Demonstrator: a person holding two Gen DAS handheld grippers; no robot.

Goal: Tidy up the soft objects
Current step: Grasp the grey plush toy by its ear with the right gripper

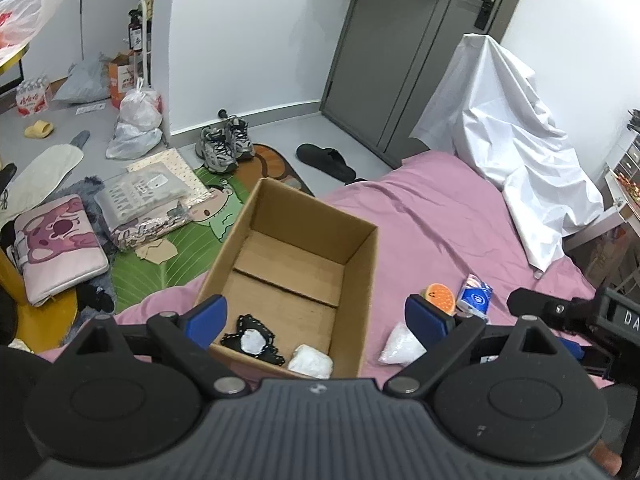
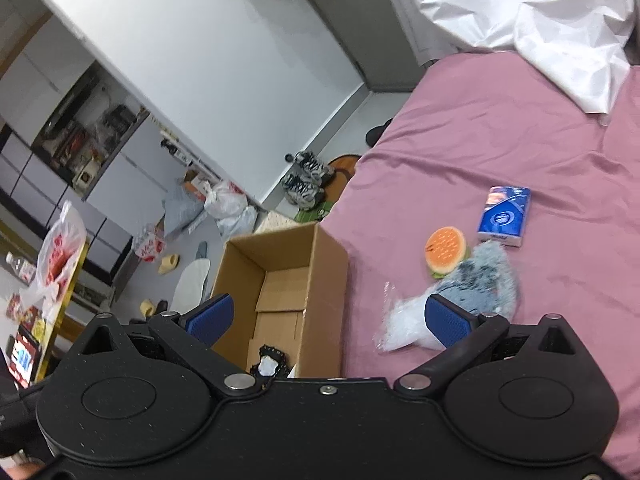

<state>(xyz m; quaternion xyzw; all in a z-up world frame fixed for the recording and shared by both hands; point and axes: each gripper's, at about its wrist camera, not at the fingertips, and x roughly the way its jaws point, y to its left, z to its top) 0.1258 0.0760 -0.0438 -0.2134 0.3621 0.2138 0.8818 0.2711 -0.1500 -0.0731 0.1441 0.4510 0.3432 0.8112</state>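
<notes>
An open cardboard box [image 1: 362, 280] stands on the pink bed near its left edge. A black-and-white soft piece [image 1: 252, 340] and a white wad [image 1: 310, 362] lie at the box's near end. My left gripper [image 1: 316, 316] hangs open above that end, nothing between its blue pads. To the right of the box lie a burger toy [image 2: 446, 252], a blue tissue pack [image 2: 504, 216], a grey fluffy item [image 2: 484, 280] and a clear bag of white filling [image 2: 400, 324]. My right gripper [image 2: 330, 318] is open over the box's right wall [image 2: 324, 280], its right pad in front of the bag.
A crumpled white sheet [image 1: 512, 140] covers the bed's far right. On the floor to the left are sneakers [image 1: 224, 146], a black slipper [image 1: 324, 160], plastic bags [image 1: 136, 120], a pink pouch [image 1: 60, 240] and a green mat [image 1: 160, 256]. A grey door [image 1: 400, 40] stands behind.
</notes>
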